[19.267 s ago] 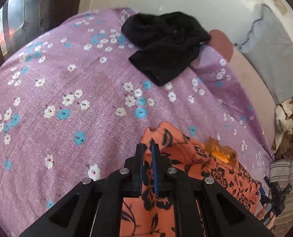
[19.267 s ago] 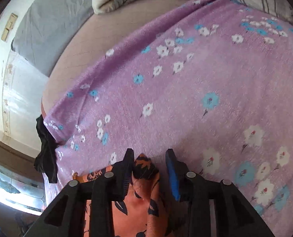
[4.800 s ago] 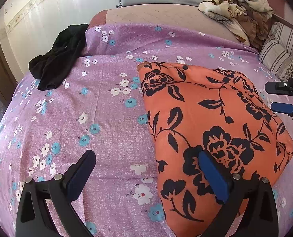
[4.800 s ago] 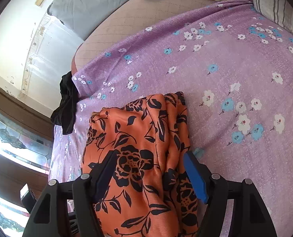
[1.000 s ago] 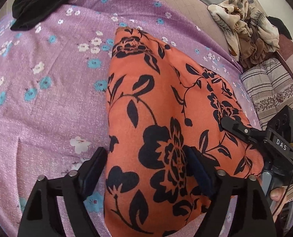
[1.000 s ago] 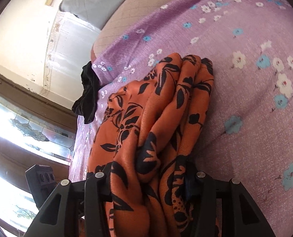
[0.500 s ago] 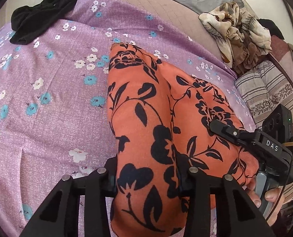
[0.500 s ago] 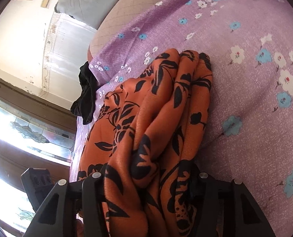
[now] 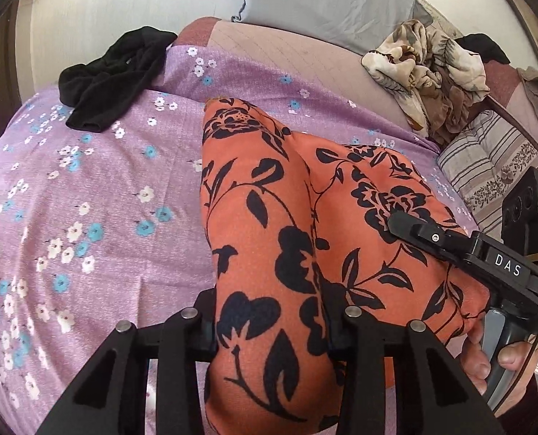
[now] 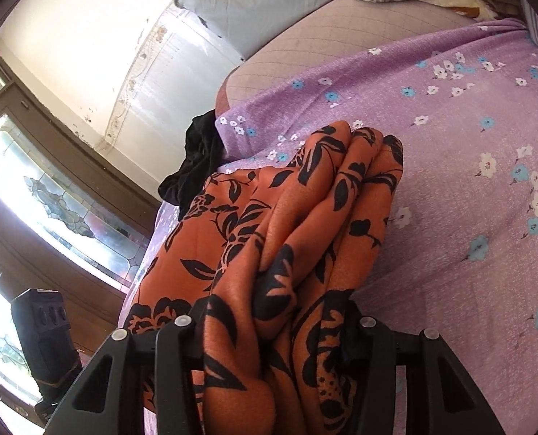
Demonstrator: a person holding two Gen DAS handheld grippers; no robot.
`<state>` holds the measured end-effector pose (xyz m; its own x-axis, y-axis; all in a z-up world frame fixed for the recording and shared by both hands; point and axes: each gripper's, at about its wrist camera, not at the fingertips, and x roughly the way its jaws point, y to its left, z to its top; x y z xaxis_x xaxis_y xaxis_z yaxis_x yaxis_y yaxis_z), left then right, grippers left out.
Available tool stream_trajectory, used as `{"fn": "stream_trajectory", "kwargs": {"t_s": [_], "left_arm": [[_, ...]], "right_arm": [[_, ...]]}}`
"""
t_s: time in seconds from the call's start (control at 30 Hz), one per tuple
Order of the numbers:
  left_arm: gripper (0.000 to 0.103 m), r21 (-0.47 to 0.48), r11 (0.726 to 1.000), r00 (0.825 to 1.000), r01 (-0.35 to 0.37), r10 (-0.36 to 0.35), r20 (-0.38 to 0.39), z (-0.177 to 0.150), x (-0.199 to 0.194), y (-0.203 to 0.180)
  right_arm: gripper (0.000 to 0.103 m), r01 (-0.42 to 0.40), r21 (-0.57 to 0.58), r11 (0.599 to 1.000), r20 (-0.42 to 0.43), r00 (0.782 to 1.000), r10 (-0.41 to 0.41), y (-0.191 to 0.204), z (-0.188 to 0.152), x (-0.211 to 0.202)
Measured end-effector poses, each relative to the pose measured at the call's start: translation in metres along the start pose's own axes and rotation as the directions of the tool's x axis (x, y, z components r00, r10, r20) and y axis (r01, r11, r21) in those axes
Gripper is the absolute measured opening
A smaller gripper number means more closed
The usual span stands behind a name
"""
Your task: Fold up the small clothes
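We've got both grippers clamped on the orange garment [image 9: 269, 239]: left gripper [image 9: 272, 319] just closed on its near edge, right gripper [image 10: 276, 311] pinching bunched folds. Cloth's long axis runs fwd from both sets of fingers, far end resting on the purple sheet [image 9: 87, 188].

Black garment [image 9: 113, 72], grey pillow [image 9: 327, 3], crumpled blanket [image 9: 428, 61] on purple bedspread [image 9: 87, 199].

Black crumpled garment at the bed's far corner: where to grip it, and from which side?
Judging by its pose, take the black crumpled garment at its near lobe lying flat on the purple floral bedsheet, approaching from above on the bed side. Its far part bunches at the bed's edge near the wall.
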<state>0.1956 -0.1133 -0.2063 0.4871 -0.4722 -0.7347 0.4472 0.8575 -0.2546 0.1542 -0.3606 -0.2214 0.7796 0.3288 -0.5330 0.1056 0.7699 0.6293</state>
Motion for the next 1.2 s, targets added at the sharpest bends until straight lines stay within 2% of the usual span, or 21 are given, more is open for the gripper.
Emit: {"fn": "stream_trajectory", "kwargs": {"t_s": [0.23, 0.4, 0.77, 1.2], "left_arm": [[0.041, 0.008, 0.997, 0.995, -0.081, 0.08, 0.062, -0.018, -0.046, 0.013], [0.041, 0.043, 0.994, 0.989, -0.105, 0.1, 0.107, -0.037, -0.07, 0.017], [0.041, 0.051, 0.986, 0.986, -0.157, 0.154, 0.065, -0.081, -0.079, 0.023], [0.041, 0.028, 0.981, 0.982, -0.191, 0.191, 0.011, -0.11, -0.079, 0.036]], "right_arm": [[0.05, -0.028, -0.039, 0.999, 0.027, 0.999, 0.03, 0.043, -0.028, -0.012], [0.05, -0.037, -0.046, 0.998, 0.061, 0.997, 0.04, 0.061, -0.055, -0.03], [0.05, -0.018, 0.002, 1.0, 0.007, 1.0, 0.018, 0.062, -0.103, -0.032], [0.05, 0.004, -0.016, 1.0, -0.057, 0.998, -0.005, 0.065, -0.13, -0.018]]}}
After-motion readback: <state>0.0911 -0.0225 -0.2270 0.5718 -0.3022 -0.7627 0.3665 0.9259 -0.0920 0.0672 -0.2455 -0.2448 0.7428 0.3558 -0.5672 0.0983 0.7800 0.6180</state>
